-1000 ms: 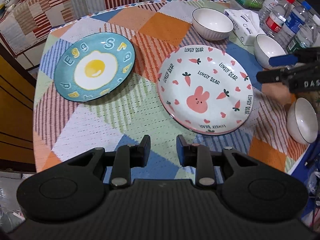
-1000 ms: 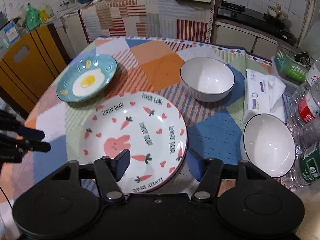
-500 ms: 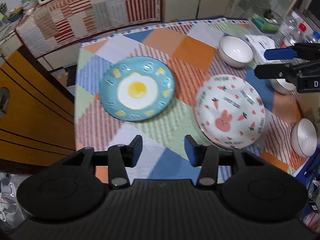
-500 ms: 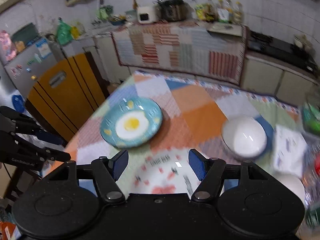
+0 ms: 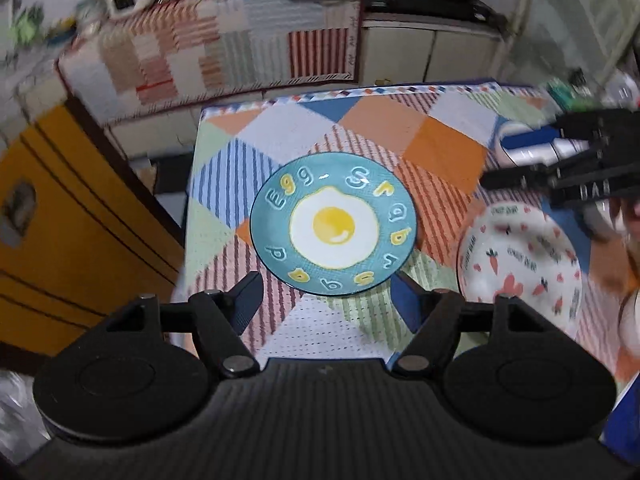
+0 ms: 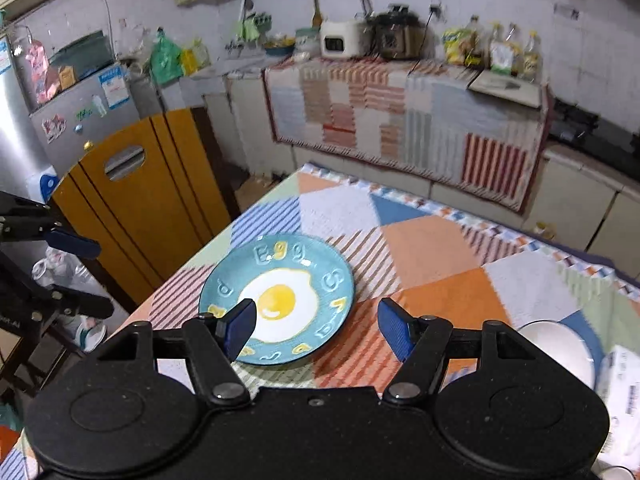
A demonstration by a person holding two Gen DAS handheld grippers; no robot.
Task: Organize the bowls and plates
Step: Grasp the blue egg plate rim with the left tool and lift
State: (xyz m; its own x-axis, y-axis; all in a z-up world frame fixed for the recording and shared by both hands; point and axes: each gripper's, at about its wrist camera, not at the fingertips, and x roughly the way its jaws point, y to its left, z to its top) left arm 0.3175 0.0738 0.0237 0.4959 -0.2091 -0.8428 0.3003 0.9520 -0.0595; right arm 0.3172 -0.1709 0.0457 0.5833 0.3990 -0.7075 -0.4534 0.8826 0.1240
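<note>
A blue egg plate [image 5: 334, 224] lies on the patchwork tablecloth, also in the right wrist view [image 6: 280, 298]. My left gripper [image 5: 326, 300] is open and empty, above the plate's near rim. A white rabbit plate [image 5: 520, 264] lies to its right. My right gripper [image 6: 316, 328] is open and empty, high above the table near the egg plate; it shows in the left wrist view [image 5: 560, 164] at the right. A white bowl [image 6: 560, 350] sits at the right, and another bowl [image 5: 520, 148] is partly hidden behind the right gripper.
A tissue pack [image 6: 624, 376] lies by the bowl. A yellow wooden folding table [image 6: 140, 208] stands left of the table edge [image 5: 192, 208]. A counter with a patchwork cloth [image 6: 400, 120] runs behind. A fridge [image 6: 60, 120] stands far left.
Both grippers have risen and swung left. The left gripper opened wider and now centres on the egg plate. The right view has tilted up off the rabbit plate.
</note>
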